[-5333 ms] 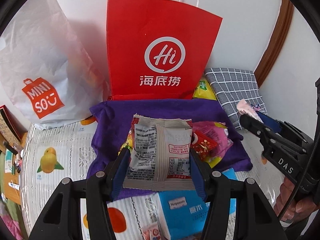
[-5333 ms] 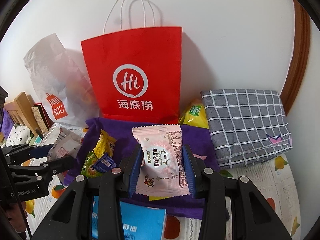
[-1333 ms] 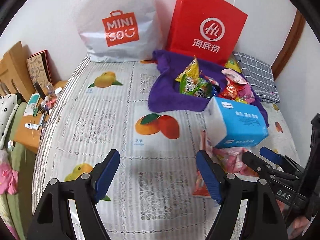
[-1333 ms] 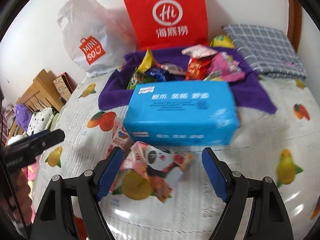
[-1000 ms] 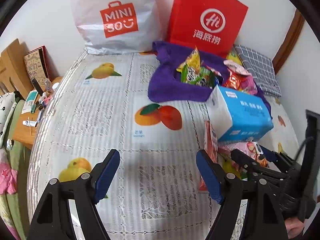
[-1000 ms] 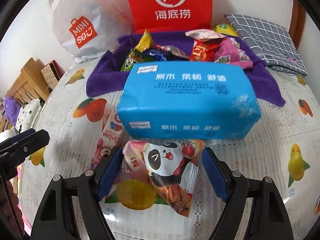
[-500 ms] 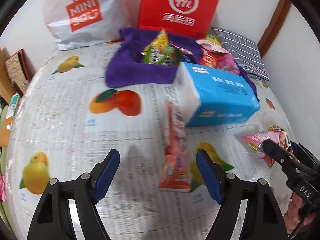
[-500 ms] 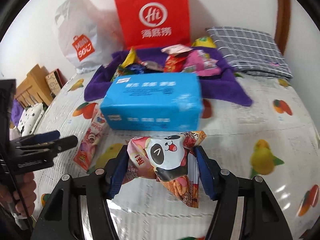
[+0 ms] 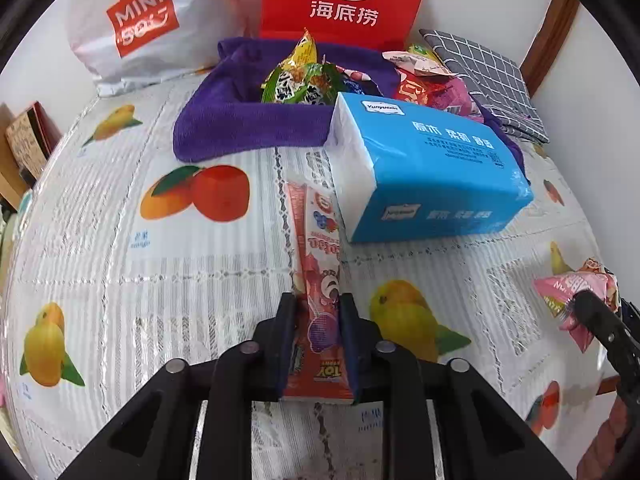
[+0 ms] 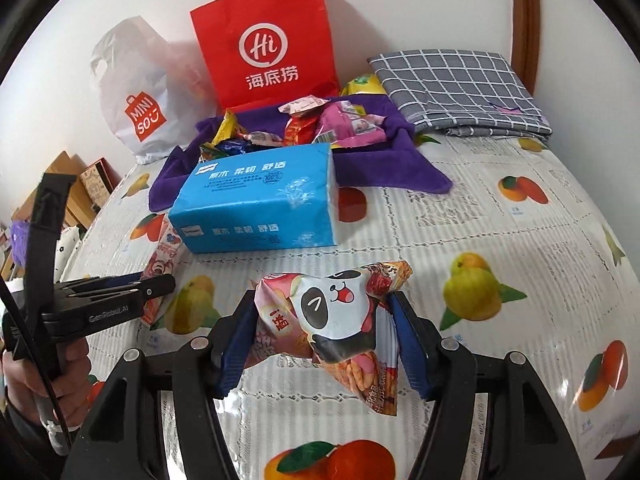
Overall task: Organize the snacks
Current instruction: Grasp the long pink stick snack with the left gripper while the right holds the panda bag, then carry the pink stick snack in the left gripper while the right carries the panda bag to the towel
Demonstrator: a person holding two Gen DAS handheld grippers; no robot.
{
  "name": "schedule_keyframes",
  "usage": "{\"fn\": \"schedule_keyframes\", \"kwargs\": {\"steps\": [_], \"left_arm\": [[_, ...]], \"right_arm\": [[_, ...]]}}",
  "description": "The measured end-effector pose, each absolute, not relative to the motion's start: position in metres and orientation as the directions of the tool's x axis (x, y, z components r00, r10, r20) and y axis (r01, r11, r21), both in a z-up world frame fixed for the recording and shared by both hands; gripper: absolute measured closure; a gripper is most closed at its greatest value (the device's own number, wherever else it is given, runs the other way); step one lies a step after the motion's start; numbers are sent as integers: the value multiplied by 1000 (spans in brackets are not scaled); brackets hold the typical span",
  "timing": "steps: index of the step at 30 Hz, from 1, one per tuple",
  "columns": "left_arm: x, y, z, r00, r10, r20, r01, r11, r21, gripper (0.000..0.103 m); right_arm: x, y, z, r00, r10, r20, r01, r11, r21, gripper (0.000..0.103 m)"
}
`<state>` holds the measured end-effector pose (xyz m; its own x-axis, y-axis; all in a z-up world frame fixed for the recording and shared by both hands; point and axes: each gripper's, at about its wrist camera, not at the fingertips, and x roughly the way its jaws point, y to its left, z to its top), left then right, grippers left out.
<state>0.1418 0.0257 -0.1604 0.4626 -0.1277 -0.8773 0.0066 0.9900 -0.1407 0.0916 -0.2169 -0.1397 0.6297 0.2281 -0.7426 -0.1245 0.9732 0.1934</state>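
Left wrist view, from the left edge across: a white shopping bag (image 9: 132,28) leans on the wall at the upper left, a red paper bag (image 9: 344,0) stands at top centre, and a purple cloth (image 9: 224,120) in front of it holds a heap of snack packets (image 9: 308,80). At lower centre the left gripper (image 9: 318,344) has just closed its jaws on a long pink snack stick (image 9: 320,280). The pads pinch the near part of the stick from both sides. Its far end runs up the frame until it is just beside, perhaps touching, the blue tissue pack (image 9: 432,172) at centre right. The stick still seems to lie on the fruit-print table cover (image 9: 120,248), though I cannot tell if its near end is lifted.

Right wrist view, again left to right: the left gripper shows at the left edge, held in a hand (image 10: 44,380). At lower centre the right gripper (image 10: 324,336) is clamped on a crumpled panda-print snack bag (image 10: 340,312). The bag fills the gap between the blue pads and bulges above them, with its tail hanging below on the right. It appears to be held clear of the cover, in front of the tissue pack.

As I judge it, this is the pick-up step: both stray snacks are now gripped. The next move calls for lifting the stick away from the tissue pack and carrying both over to the heap on the cloth in the upper middle of the frame.
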Motion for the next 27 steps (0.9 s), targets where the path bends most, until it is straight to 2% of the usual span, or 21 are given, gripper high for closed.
{"fn": "schedule_keyframes", "kwargs": {"steps": [10, 27], "left_arm": [[113, 41, -127, 524, -126, -842, -17, 987, -158, 84], [73, 7, -70, 588, -210, -781, 80, 976, -203, 84]], "right_arm": [[78, -219, -122, 658, 241, -714, -126, 969, 211, 40], [53, -218, -81, 705, 252, -663, -142, 966, 216, 40]]}}
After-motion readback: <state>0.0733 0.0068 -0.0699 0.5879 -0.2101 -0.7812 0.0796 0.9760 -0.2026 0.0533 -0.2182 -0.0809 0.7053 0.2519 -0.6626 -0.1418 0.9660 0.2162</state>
